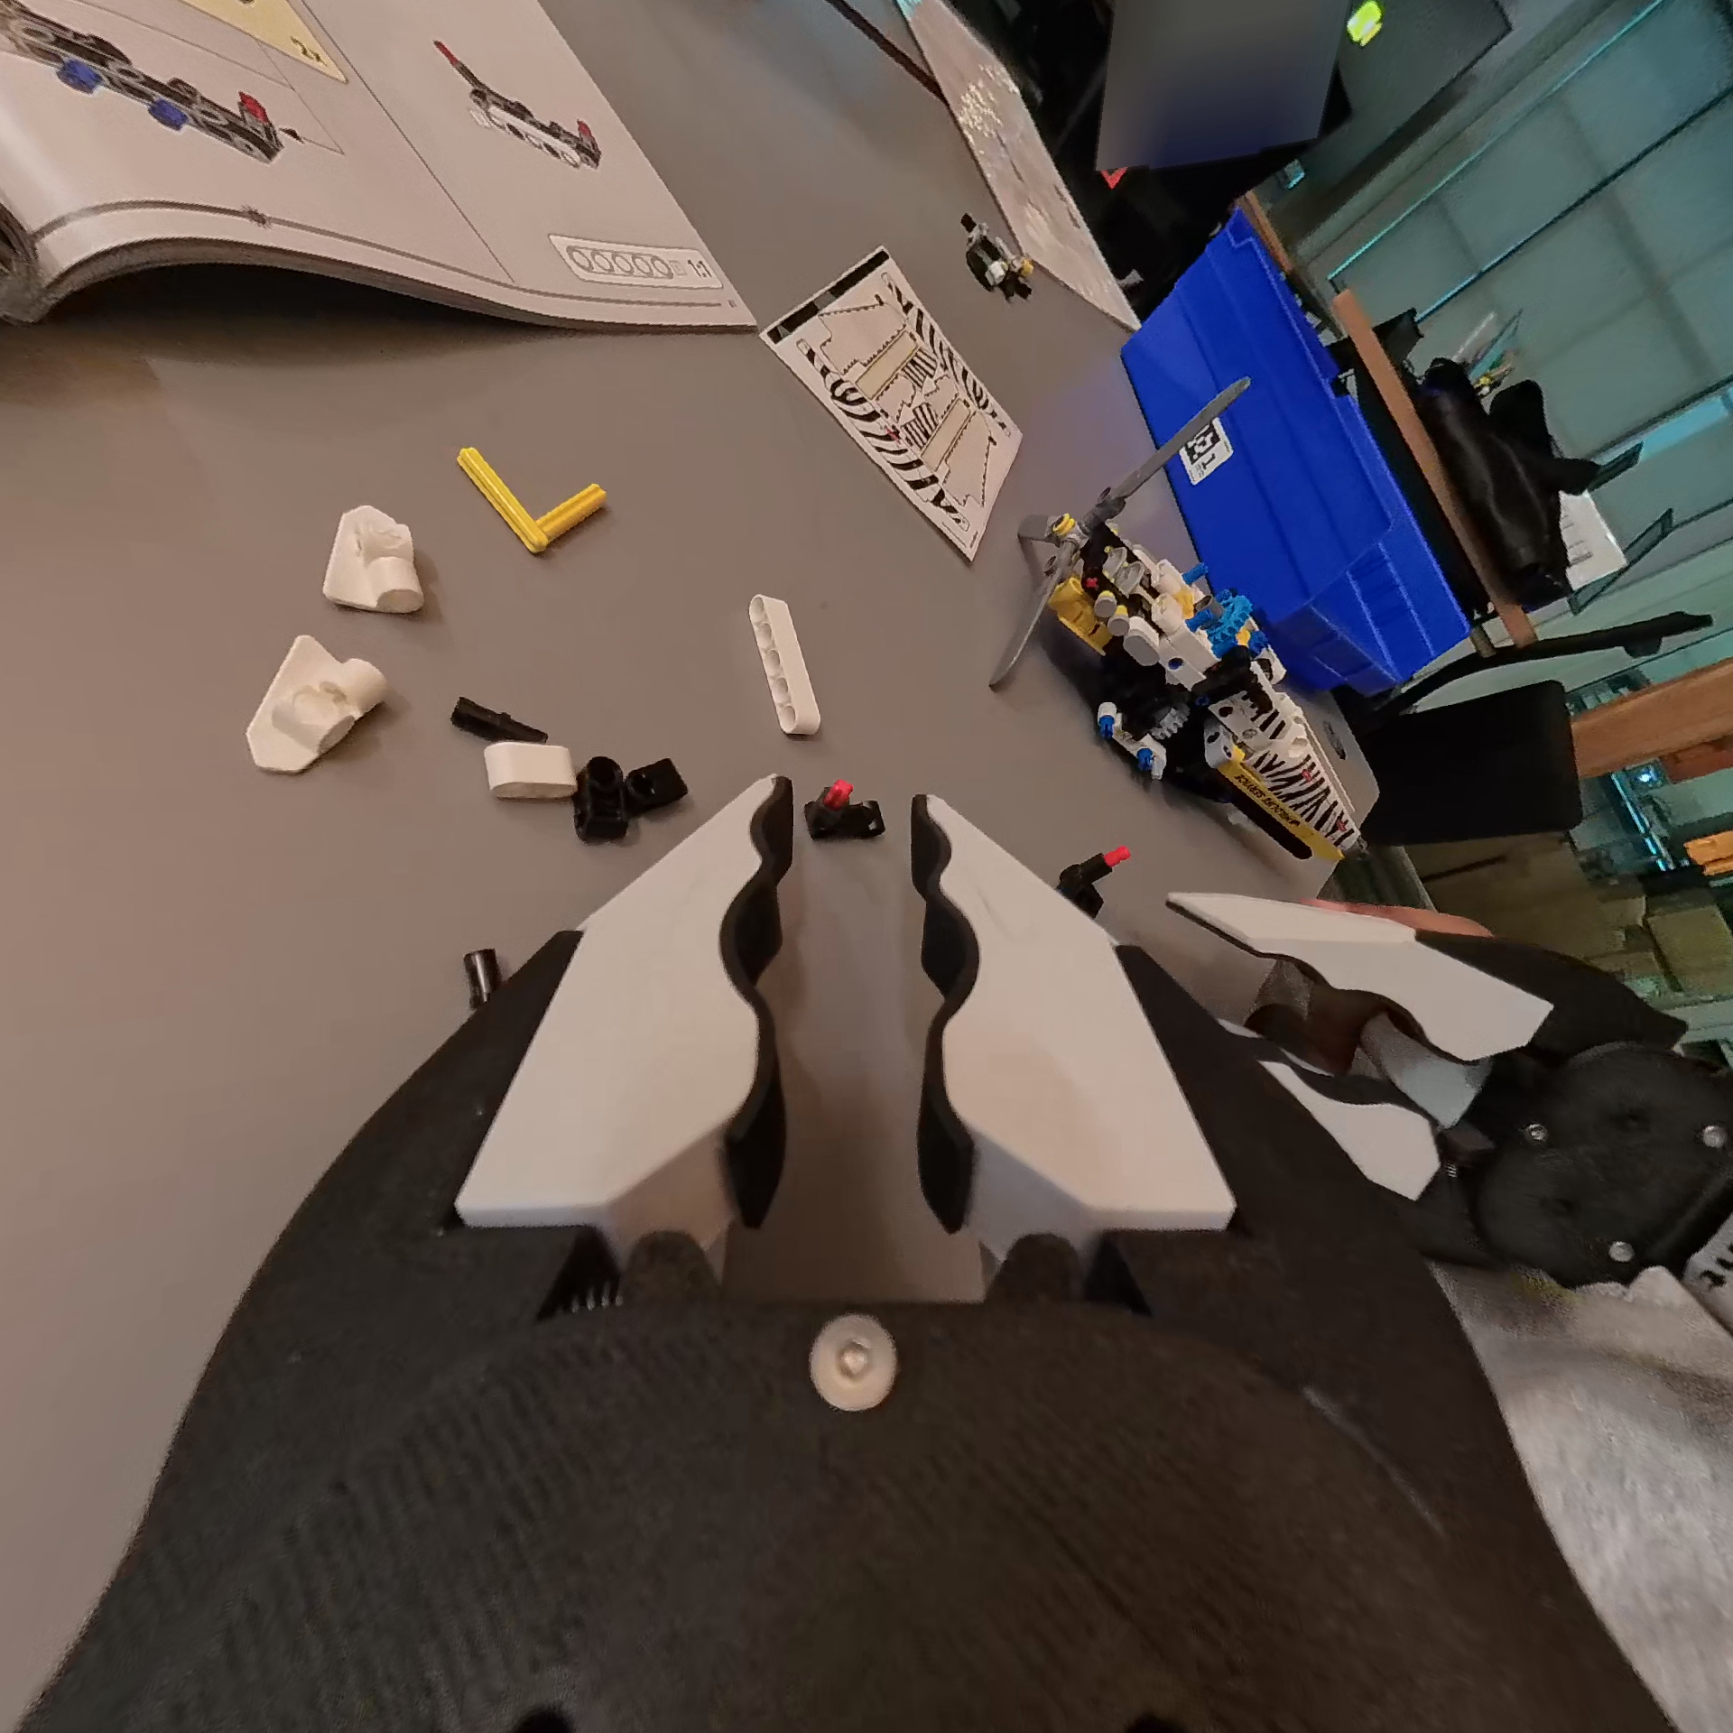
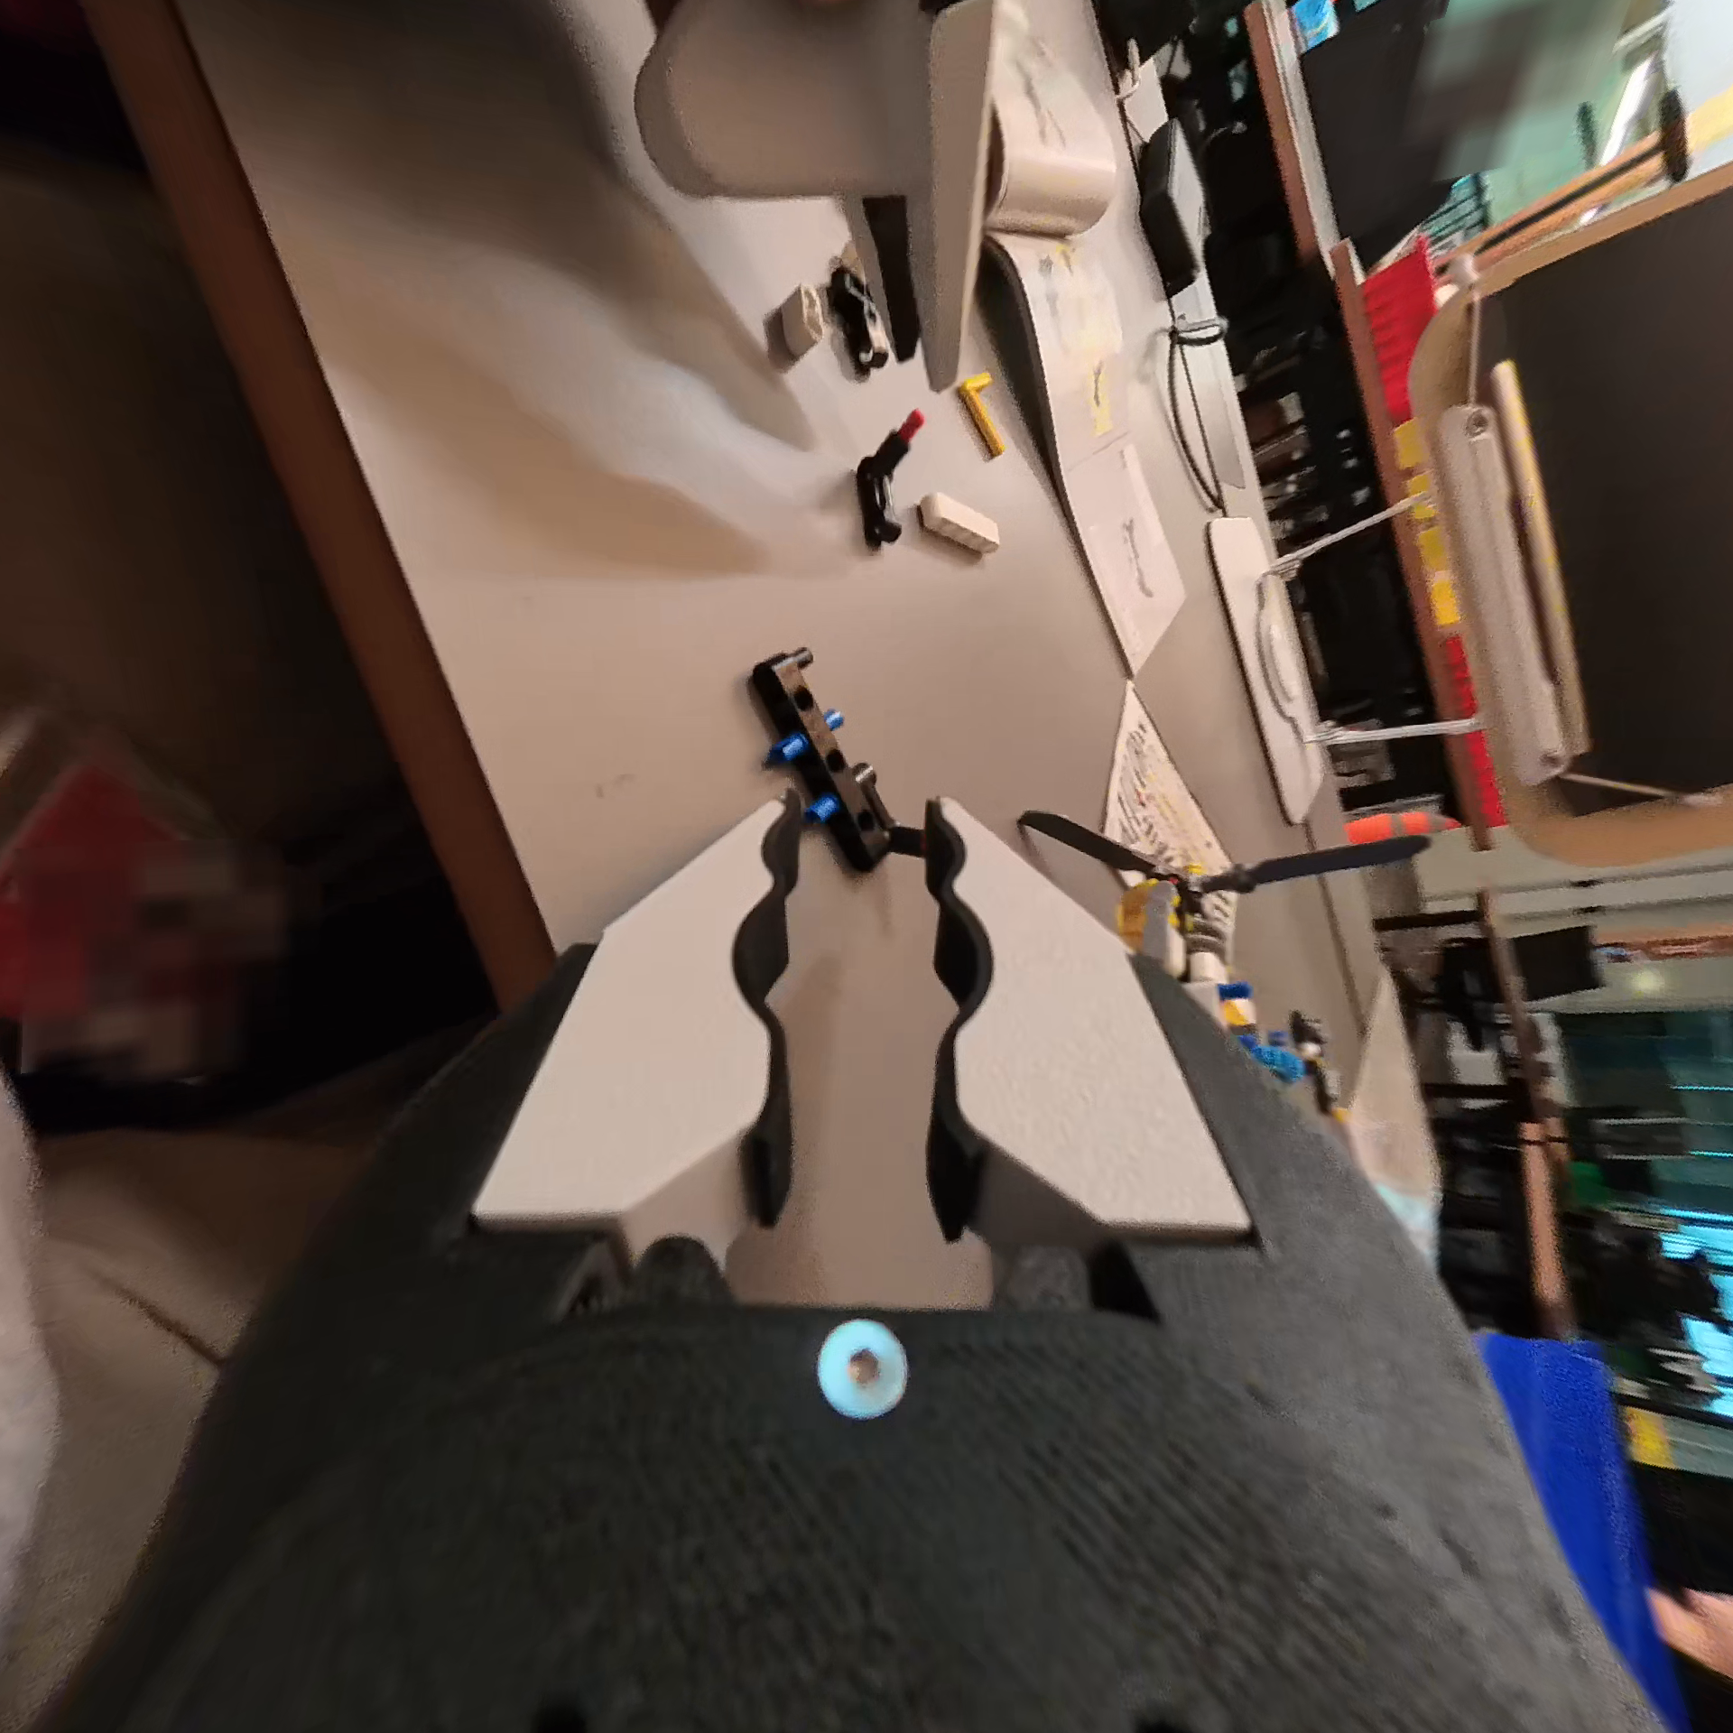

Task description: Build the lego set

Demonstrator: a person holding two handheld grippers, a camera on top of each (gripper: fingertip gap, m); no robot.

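The left hand-held gripper point(image 1: 851, 797) hovered low over the table point(image 1: 188, 891) with its jaws parted to a moderate gap and nothing between them; its fingers were smooth white wedges lined with wavy black rubber pads, mounted on a coarse, ribbed black printed body. Just ahead of its tips lay a small black connector with a red pin point(image 1: 841, 811). A second black and red piece point(image 1: 1092, 872) lay just right of the right finger.

The right hand-held gripper point(image 2: 861, 814), of the same build, was likewise part open. A black studless beam with blue pins point(image 2: 821, 755) lay at its tips, one end reaching between them; whether the pads touched it could not be told.

Loose parts were scattered over the matte grey surface: a yellow L-shaped beam point(image 1: 530, 502), a white five-hole beam point(image 1: 784, 664), two rounded white shell pieces point(image 1: 373, 561) point(image 1: 309, 703), a short white block point(image 1: 530, 771) and a cluster of black connectors point(image 1: 624, 792). The half-built model point(image 1: 1191, 675), white, yellow, black and blue with a grey propeller and zebra stripes, stood to the right near a glossy blue plastic bin point(image 1: 1294, 488). A zebra-patterned sticker sheet point(image 1: 896, 399) and an open instruction booklet point(image 1: 356, 159) lay farther back. Beyond the table were wood-edged desks, dark chairs and glass partitions.
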